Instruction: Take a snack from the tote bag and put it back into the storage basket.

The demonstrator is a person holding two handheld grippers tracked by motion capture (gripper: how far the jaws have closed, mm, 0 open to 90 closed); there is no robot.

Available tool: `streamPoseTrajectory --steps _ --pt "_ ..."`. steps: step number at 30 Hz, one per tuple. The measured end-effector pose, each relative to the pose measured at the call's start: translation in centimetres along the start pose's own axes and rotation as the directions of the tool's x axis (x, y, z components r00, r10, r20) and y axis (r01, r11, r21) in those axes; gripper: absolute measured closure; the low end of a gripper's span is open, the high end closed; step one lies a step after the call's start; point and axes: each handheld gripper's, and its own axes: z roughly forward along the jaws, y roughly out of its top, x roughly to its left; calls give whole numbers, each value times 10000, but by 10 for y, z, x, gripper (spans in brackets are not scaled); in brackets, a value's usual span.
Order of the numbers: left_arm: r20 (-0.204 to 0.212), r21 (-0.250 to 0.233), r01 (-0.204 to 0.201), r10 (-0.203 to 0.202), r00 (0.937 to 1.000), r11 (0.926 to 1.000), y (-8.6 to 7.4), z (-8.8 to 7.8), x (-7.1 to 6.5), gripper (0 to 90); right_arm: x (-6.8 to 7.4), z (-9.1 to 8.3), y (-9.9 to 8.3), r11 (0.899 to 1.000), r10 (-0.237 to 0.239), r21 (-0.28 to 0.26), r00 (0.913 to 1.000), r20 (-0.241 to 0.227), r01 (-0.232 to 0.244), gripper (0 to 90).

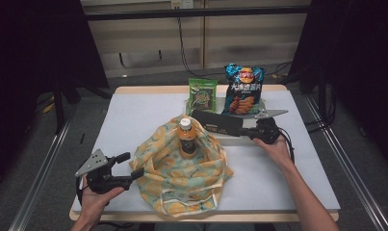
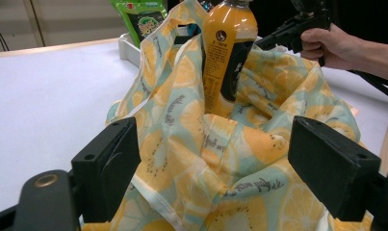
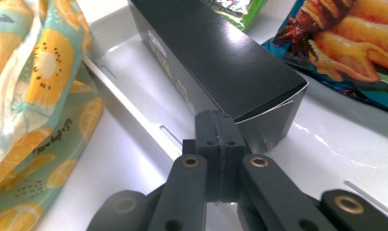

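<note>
Near edge, high view: left gripper [image 1: 132, 165] in the person's left hand [image 1: 93, 199], jaws spread wide around the left side of the fruit-print fabric tote bag [image 1: 182, 171]; whether they touch the cloth I can't tell from here. Orange juice bottle with white cap [image 1: 185, 136] stands upright inside the bag, mid-table. Right gripper [image 1: 245, 133] sits right of the bag, tips against the end of a long black cardboard box [image 1: 217, 123]. Far side: green snack packet [image 1: 202, 95], and right of it a blue chip bag [image 1: 243, 89], both upright on the white table [image 1: 134, 115].

Left gripper view: both black pads wide apart, bag cloth bunched between them, bottle [image 2: 228, 53] rising behind.

Right gripper view: jaws pressed fully together, nothing held between them, tips at the box [image 3: 220, 53] end, which rests in a white plastic tray [image 3: 134, 82].
</note>
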Motion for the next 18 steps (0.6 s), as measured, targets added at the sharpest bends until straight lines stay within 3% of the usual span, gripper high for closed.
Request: streamPoseTrajectory --steps 5,7,9,11,18 --pt "44 -15 38 -38 10000 10000 0 0 0 183 -5 2 1 9991 315 -302 9991 284 -307 900" --pt "132 -81 42 -41 9999 10000 0 -1 -1 183 -7 3 3 9996 180 -244 9994 301 -172 900" --pt "32 -129 -17 18 10000 9999 0 -1 -2 183 -9 2 3 9986 379 -368 9988 319 -367 900" --pt "177 -58 35 -34 9998 10000 0 -1 0 183 -11 2 2 9988 371 -350 9985 398 -357 900" --pt "95 -95 -26 27 10000 10000 0 -1 0 183 -12 1 0 9984 455 -382 9956 819 -425 900"
